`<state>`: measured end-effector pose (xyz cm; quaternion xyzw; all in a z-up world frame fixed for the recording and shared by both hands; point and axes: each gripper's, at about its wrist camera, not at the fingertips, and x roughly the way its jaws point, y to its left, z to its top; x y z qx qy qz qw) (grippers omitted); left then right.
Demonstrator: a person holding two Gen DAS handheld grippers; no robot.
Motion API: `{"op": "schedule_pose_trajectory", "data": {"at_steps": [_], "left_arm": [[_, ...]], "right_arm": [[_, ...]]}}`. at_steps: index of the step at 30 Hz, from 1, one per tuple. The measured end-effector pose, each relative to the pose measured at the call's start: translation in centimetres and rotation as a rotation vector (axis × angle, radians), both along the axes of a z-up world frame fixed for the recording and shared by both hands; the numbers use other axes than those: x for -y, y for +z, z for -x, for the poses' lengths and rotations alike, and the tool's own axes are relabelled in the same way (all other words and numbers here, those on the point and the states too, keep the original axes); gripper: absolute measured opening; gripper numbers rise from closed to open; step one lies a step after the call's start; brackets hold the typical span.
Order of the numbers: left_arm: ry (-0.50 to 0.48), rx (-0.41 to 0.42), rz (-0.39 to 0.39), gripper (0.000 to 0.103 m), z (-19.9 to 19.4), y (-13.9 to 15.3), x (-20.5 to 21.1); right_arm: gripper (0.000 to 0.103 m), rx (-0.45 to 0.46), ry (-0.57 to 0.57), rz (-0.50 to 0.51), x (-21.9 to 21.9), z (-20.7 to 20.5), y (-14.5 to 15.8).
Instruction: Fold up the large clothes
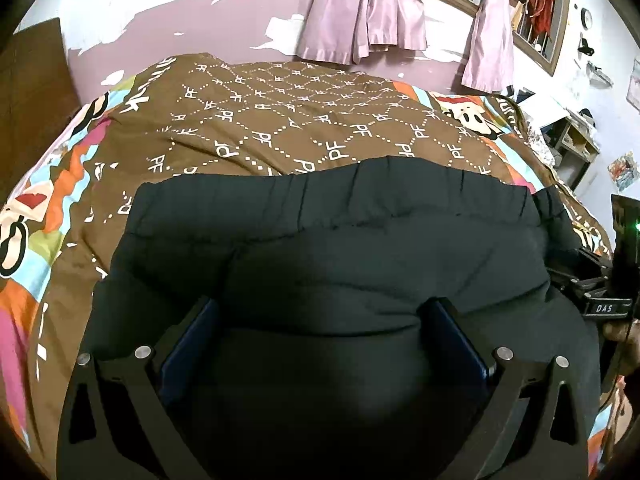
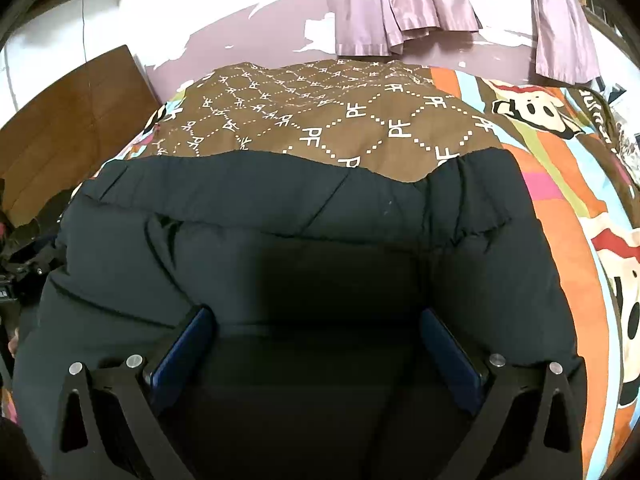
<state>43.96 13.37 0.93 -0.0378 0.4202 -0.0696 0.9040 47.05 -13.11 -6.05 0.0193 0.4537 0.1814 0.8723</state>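
- Two grippers over one dark padded garment (image 1: 328, 248), spread flat on a bed with a brown patterned quilt (image 1: 280, 120).
- Left gripper (image 1: 320, 320): jaws wide apart, blue-lined fingers (image 1: 188, 344) resting low against the dark fabric, nothing pinched between them.
- Right gripper (image 2: 318, 328): likewise spread wide, blue pads (image 2: 180, 352) on either side of a dark stretch of cloth, no fold clamped.
- Garment directly beneath and ahead of both grippers, filling the lower half of each view; gathered, banded hem (image 2: 280, 184) lying straight ahead of the fingers, across the quilt.
- Puffy quilted panels with stitched seams just beyond the fingertips, slightly rumpled.
- Beyond the hem, further ahead: brown quilt with white dotted diamonds and "PF" letters, edged in orange, blue and pink cartoon print (image 2: 560, 208).
- Far ahead, past the bed: pink-and-white wall with peeling paint and lilac curtains (image 1: 360, 12) hanging from a barred window.
- Off to the right of the left gripper: part of the other handheld rig with a "DAS" label (image 1: 604, 308) and a green light.
- Off to the left of the right gripper: brown wooden board (image 2: 72, 120) against the wall, and dark hardware at the frame edge.
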Motion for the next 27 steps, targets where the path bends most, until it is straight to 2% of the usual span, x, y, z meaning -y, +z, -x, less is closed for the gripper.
{"op": "schedule_pose_trajectory", "data": {"at_steps": [16, 20, 27], "left_arm": [[0.001, 0.009, -0.004, 0.102, 0.1, -0.7, 0.0], [0.000, 0.022, -0.005, 0.102, 0.5, -0.8, 0.1], [-0.005, 0.102, -0.004, 0.102, 2.1, -0.5, 0.1]], "right_arm": [[0.103, -0.007, 0.000, 0.002, -0.1, 0.1, -0.4], [0.103, 0.026, 0.001, -0.051, 0.7, 1.1, -0.1], [0.103, 0.097, 0.001, -0.127, 1.5, 2.8, 0.6]]}}
